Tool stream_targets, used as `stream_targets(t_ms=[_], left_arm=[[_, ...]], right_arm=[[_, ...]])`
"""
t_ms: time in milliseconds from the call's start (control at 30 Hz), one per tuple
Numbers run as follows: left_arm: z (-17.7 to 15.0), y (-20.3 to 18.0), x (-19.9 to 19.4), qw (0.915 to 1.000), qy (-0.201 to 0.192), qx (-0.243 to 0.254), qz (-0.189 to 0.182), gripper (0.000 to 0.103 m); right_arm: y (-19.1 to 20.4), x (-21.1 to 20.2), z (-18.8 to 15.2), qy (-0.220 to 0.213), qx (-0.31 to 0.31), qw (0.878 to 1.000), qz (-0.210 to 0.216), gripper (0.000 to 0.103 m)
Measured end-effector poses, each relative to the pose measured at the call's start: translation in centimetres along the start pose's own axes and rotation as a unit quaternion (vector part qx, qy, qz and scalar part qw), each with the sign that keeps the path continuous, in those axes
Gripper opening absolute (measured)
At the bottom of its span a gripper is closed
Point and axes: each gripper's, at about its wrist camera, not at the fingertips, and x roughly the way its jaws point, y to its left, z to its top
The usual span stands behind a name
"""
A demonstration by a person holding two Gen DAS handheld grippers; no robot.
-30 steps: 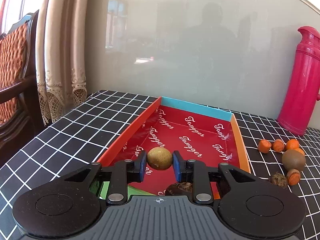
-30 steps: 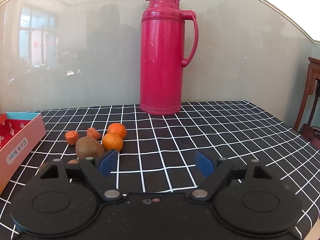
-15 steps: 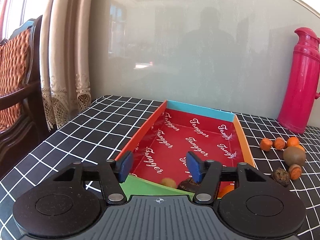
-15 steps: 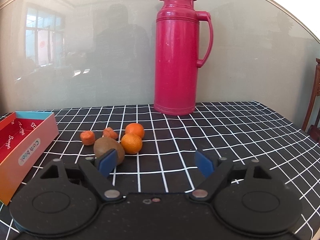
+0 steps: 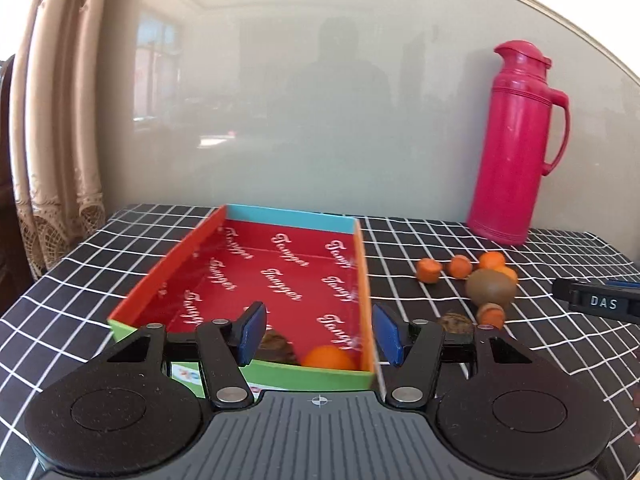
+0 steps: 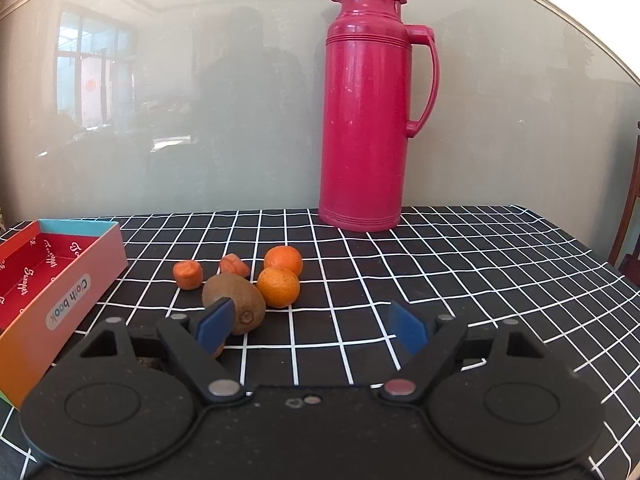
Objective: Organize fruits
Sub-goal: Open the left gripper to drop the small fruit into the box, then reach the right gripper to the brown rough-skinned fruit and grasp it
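An open box (image 5: 362, 276) with a red lining lies on the checked cloth, its near green wall just ahead of my left gripper (image 5: 319, 334). That gripper is open with nothing between its pads. A tangerine (image 5: 330, 358) and a dark rough fruit (image 5: 276, 346) lie in the box's near end. On the cloth to the right lie a kiwi (image 6: 234, 300), two tangerines (image 6: 279, 286), carrot-like orange pieces (image 6: 188, 274) and a dark nut-like fruit (image 5: 452, 320). My right gripper (image 6: 312, 326) is open and empty, its left pad just in front of the kiwi.
A tall pink thermos (image 6: 368, 120) stands at the back against the glossy wall. A curtain (image 5: 56, 120) hangs at the far left. The table's right edge and a wooden chair (image 6: 630, 216) lie to the right. One right-gripper finger (image 5: 596, 302) shows at the left view's right edge.
My left gripper opened and let go of the round greenish-brown fruit into the box, then drew back and swung right. The right gripper stayed open and hardly moved.
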Motion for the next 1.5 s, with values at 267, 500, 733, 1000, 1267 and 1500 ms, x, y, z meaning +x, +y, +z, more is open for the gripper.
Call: stream_targets(t_ms=[267, 500, 733, 1000, 1267, 1500], left_arm=[[-0.2, -2.6, -0.1, 0.9996, 0.002, 0.015, -0.026, 0.059], [-0.4, -3.9, -1.2, 0.9991, -0.017, 0.035, -0.017, 0.078], [0.1, -1.9, -2.4, 0.9974, -0.053, 0.035, 0.034, 0.098], [0.7, 3.4, -2.6, 0.9878, -0.078, -0.026, 0.132, 0.103], [0.0, 8.5, -2.4, 0.9788, -0.058, -0.072, 0.183, 0.103], [-0.6, 11.6, -2.3, 0.9732, -0.040, -0.084, 0.210, 0.103]], right_arm=[[-1.9, -0.3, 0.0, -0.002, 0.013, 1.000, -0.014, 0.084], [-2.7, -0.6, 0.0, -0.006, 0.017, 1.000, -0.018, 0.091], [-3.2, -0.6, 0.0, -0.005, 0.025, 1.000, -0.001, 0.098], [-0.3, -0.6, -0.3, -0.013, -0.014, 0.998, 0.052, 0.098], [5.0, -0.4, -0.9, 0.003, -0.082, 0.988, 0.131, 0.087], [7.8, 1.2, -1.1, 0.043, -0.081, 0.985, 0.146, 0.073]])
